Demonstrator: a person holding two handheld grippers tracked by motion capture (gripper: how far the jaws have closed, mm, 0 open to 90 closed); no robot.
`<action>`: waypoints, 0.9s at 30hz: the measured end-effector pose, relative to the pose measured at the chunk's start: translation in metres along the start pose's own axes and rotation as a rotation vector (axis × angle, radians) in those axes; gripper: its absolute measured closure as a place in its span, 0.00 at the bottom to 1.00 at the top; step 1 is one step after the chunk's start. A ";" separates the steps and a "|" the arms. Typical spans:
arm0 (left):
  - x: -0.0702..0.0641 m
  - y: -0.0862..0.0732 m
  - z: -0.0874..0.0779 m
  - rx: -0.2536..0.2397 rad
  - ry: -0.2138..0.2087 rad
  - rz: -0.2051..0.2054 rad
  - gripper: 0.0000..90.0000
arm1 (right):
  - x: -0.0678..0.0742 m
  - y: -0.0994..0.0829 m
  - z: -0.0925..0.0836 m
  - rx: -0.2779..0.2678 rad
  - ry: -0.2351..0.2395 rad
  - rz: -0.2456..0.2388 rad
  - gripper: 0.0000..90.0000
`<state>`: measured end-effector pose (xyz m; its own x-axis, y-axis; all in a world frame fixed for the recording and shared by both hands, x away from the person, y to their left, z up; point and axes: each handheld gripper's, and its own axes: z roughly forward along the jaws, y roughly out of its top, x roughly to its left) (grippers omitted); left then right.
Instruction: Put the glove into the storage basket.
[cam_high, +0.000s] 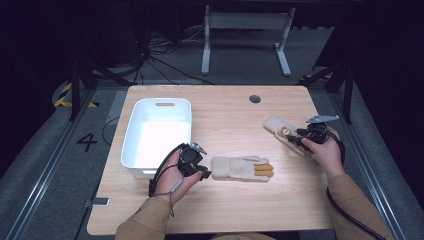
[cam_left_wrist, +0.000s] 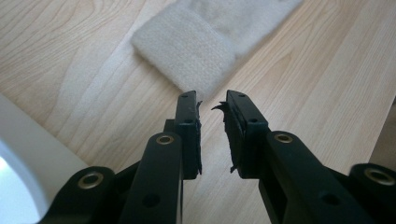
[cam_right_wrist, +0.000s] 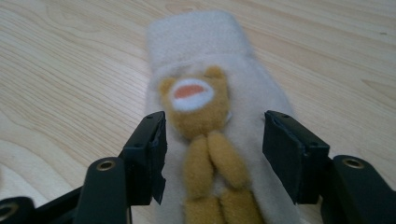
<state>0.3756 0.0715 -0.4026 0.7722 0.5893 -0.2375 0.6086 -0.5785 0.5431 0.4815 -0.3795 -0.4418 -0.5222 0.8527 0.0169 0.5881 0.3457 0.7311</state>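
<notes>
Left tongs (cam_high: 205, 173) nearly closed, only a narrow gap between the jaws, gripping nothing; tips sit just at the cuff edge of a beige glove (cam_high: 242, 168) lying flat mid-surface, contact unclear. In the left gripper view the cuff (cam_left_wrist: 187, 56) lies right ahead of the tips. Right tongs (cam_high: 295, 138) spread wide, straddling a second beige glove (cam_right_wrist: 210, 116) with a brown bear figure (cam_right_wrist: 201, 121) on it, at the right side of the wooden surface (cam_high: 225, 210); jaws not pressing it. White bin (cam_high: 157, 135) at left.

Cream gloves (cam_high: 241, 168) with tan fingertips, white bin (cam_high: 157, 135), pale wood-grain table (cam_high: 225, 210), black jaws
</notes>
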 end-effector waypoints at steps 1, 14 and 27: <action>0.000 0.000 0.000 0.000 0.000 0.000 0.84 | 0.000 0.000 0.000 0.000 0.000 0.000 0.45; 0.002 -0.001 -0.002 -0.003 0.008 -0.004 0.83 | -0.002 -0.006 0.009 0.040 -0.009 -0.007 0.48; 0.001 0.000 0.000 0.001 0.005 0.002 0.82 | 0.000 -0.006 0.006 0.059 0.013 -0.016 0.88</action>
<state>0.3767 0.0719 -0.4028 0.7723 0.5910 -0.2329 0.6076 -0.5802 0.5424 0.4818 -0.3790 -0.4500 -0.5392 0.8420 0.0148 0.6149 0.3816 0.6901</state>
